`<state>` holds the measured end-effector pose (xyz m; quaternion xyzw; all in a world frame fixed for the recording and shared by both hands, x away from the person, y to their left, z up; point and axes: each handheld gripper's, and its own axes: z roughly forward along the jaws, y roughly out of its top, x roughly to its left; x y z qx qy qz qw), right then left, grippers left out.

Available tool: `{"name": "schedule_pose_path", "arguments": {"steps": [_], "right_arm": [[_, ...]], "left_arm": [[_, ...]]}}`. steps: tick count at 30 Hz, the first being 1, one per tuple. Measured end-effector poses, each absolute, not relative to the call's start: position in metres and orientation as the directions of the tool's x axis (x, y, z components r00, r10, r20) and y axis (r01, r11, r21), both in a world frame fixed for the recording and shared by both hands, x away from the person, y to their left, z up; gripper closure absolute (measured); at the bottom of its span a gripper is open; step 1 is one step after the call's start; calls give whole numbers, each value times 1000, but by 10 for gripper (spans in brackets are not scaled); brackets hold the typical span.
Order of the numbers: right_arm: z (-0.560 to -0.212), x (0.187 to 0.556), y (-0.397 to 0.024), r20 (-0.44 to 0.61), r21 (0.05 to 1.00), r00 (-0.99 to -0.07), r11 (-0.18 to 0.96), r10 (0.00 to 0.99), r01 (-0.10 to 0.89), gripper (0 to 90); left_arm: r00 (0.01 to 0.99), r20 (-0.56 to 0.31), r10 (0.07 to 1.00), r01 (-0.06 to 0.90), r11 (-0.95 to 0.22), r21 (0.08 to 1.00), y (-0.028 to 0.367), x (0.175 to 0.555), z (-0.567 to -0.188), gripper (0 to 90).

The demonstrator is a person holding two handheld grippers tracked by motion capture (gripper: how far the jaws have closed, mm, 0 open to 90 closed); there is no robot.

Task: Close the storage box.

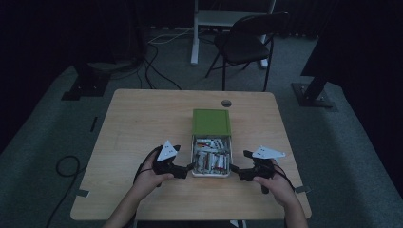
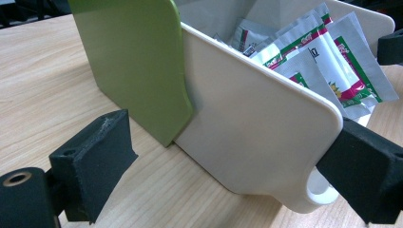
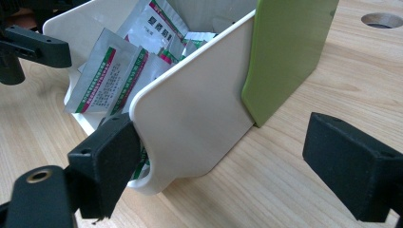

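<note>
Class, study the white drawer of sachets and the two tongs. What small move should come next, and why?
Probably ease both tongs inward. The left tongs and right tongs stand open at the white drawer, already slid out of its green sleeve, sachets exposed.

White drawer, green sleeve, red-green-striped silver sachets.
</note>
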<state>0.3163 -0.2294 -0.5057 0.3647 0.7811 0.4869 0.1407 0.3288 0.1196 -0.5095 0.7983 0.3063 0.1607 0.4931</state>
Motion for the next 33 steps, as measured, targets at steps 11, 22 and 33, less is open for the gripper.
{"name": "schedule_pose_path", "arguments": {"steps": [11, 22, 33], "right_arm": [[-506, 322, -230, 150, 863, -675, 238, 723, 446, 121], [-506, 325, -228, 156, 859, -670, 236, 725, 455, 121], [-506, 330, -227, 159, 863, -651, 215, 742, 457, 118]], "left_arm": [[758, -54, 650, 340, -324, 883, 119, 336, -508, 82], [753, -62, 655, 351, -321, 880, 120, 341, -507, 82], [747, -74, 661, 360, -308, 881, 120, 348, -507, 82]]}}
